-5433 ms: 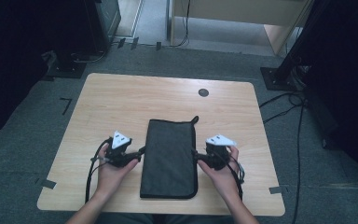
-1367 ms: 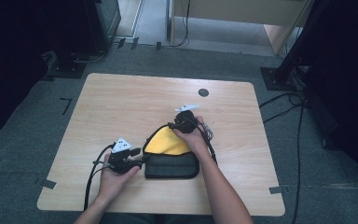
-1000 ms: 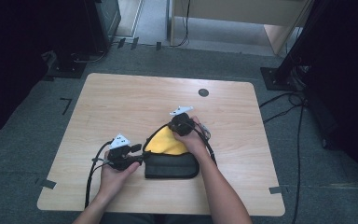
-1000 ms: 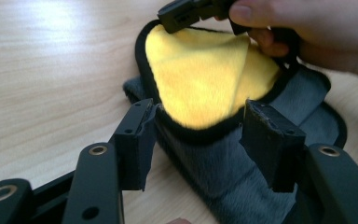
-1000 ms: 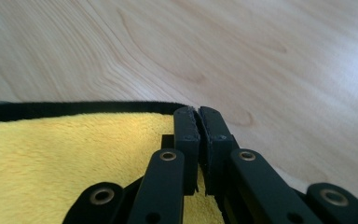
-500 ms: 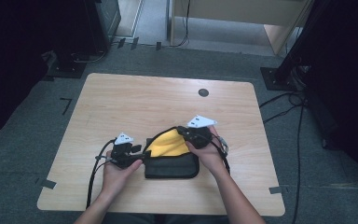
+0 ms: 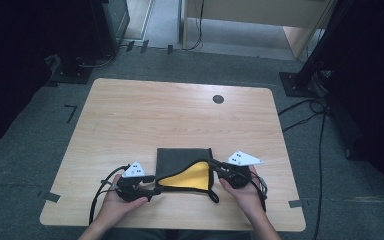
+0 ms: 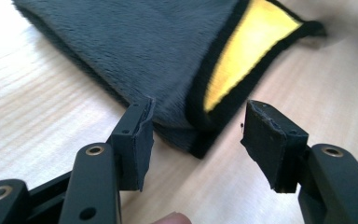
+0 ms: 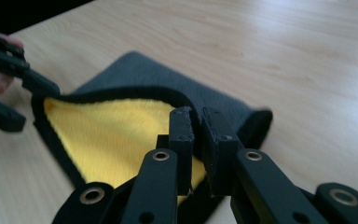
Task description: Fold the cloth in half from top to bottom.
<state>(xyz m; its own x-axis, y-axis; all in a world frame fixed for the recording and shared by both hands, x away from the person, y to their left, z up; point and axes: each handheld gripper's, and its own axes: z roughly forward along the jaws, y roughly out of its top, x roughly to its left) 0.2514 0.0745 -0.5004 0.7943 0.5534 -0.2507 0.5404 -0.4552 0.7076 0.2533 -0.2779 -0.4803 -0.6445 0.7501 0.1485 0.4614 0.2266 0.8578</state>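
A dark grey cloth (image 7: pixel 182 161) with a yellow inner face (image 7: pixel 194 176) and black hem lies folded on the near part of the table. My right gripper (image 7: pixel 214 165) is at its right edge, shut on the hem of the lifted top layer (image 9: pixel 121 133); its jaws (image 9: pixel 196 122) have just eased open slightly, with the hem still pinched between them. My left gripper (image 7: pixel 156 184) is at the cloth's near left corner. Its jaws (image 8: pixel 198 135) stand open around that folded corner (image 8: pixel 191 126), with one pad against the fold and the other apart from it.
The wooden table (image 7: pixel 180 117) has a black round grommet (image 7: pixel 218 99) at the back right. Both hands rest close to the front edge. Cables (image 7: pixel 305 117) and black stand bases (image 7: pixel 300 82) lie on the grey carpet around the table.
My right gripper has carried the cloth's top layer from the middle out to the right and nearer the person, so the fold lies flatter. The left gripper has shifted slightly toward the cloth.
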